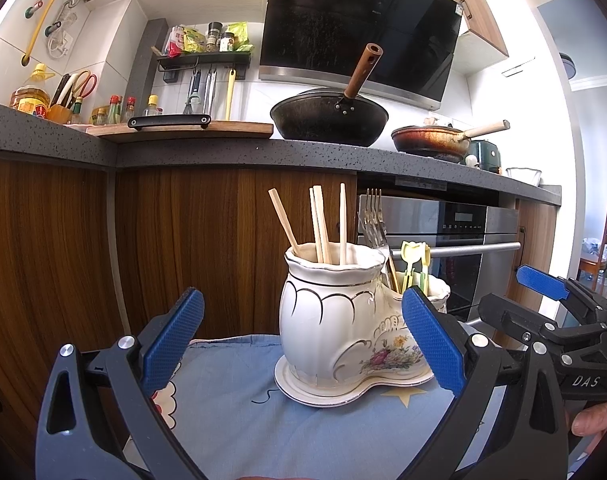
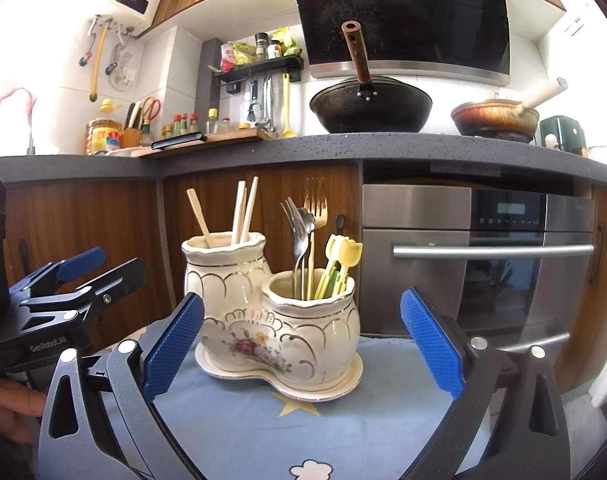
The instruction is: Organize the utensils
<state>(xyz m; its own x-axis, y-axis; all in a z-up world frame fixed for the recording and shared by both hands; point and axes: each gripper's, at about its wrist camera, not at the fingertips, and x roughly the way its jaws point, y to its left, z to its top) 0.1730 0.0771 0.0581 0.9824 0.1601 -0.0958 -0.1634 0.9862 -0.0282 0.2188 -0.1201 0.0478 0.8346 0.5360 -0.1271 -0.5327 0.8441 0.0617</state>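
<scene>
Right wrist view shows the double ceramic holder (image 2: 279, 320) on the blue cloth (image 2: 343, 432), chopsticks (image 2: 243, 212) and forks (image 2: 307, 236) sorted by pot, while both the right gripper (image 2: 301, 344) and left gripper (image 1: 301, 344) sit wide apart, empty

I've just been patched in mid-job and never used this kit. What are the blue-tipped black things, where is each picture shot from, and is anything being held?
No robot arm here: a person carries one hand-held clamp in each hand. Each picture comes from a fisheye camera on one clamp, looking forward between its two blue-padded fingers.

The left wrist view shows the left tool open, with the right tool visible at the edge. The right wrist view shows the right tool open, with the left tool at its left edge. Neither holds anything.

On the blue cloth stands a white ceramic holder with two cups. The taller cup holds chopsticks. The lower cup holds metal forks and yellow-green plastic picks. Behind are kitchen cabinets and an oven.
</scene>
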